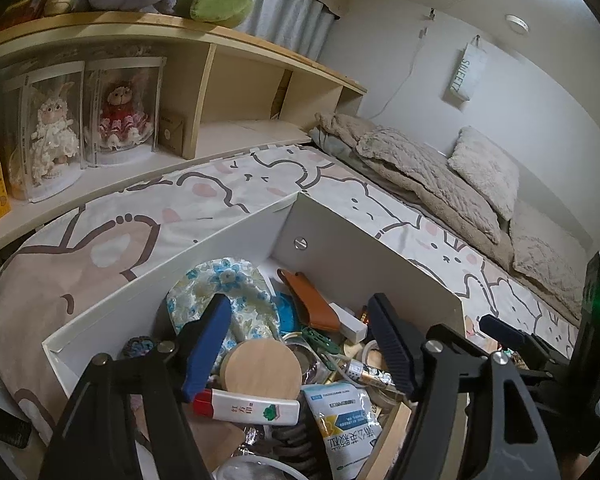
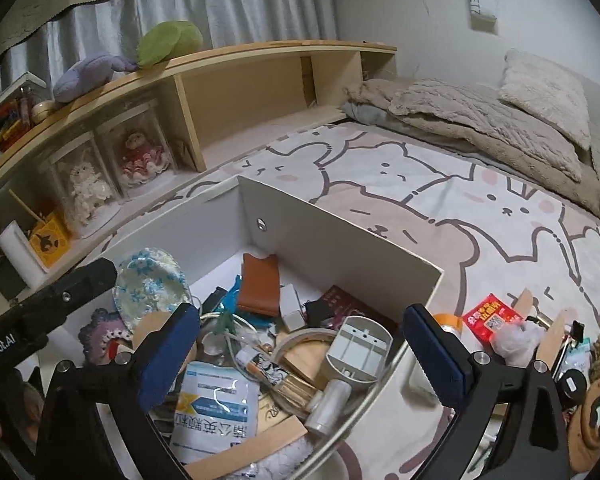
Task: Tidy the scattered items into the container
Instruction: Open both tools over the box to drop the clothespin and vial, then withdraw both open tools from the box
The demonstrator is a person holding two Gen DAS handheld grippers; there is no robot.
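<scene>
A white open box (image 1: 204,236) (image 2: 340,240) sits on the bed, full of small items: a floral pouch (image 1: 220,300) (image 2: 152,280), a brown leather case (image 1: 312,300) (image 2: 260,284), a round wooden lid (image 1: 262,372), a white tube (image 1: 252,406), a blue-white sachet (image 1: 344,424) (image 2: 216,408) and a grey plastic housing (image 2: 360,350). My left gripper (image 1: 300,344) is open and empty above the box. My right gripper (image 2: 304,356) is open and empty over the box's right part. Scattered items lie right of the box: a red packet (image 2: 490,316), cotton wad (image 2: 516,336), wooden sticks (image 2: 552,336).
The bed sheet (image 2: 440,200) has cartoon animal prints. A wooden shelf (image 1: 220,92) with boxed dolls (image 1: 56,128) runs along the left. Folded blankets and pillows (image 1: 440,176) lie at the far end. The left gripper's arm (image 2: 40,308) crosses the right wrist view.
</scene>
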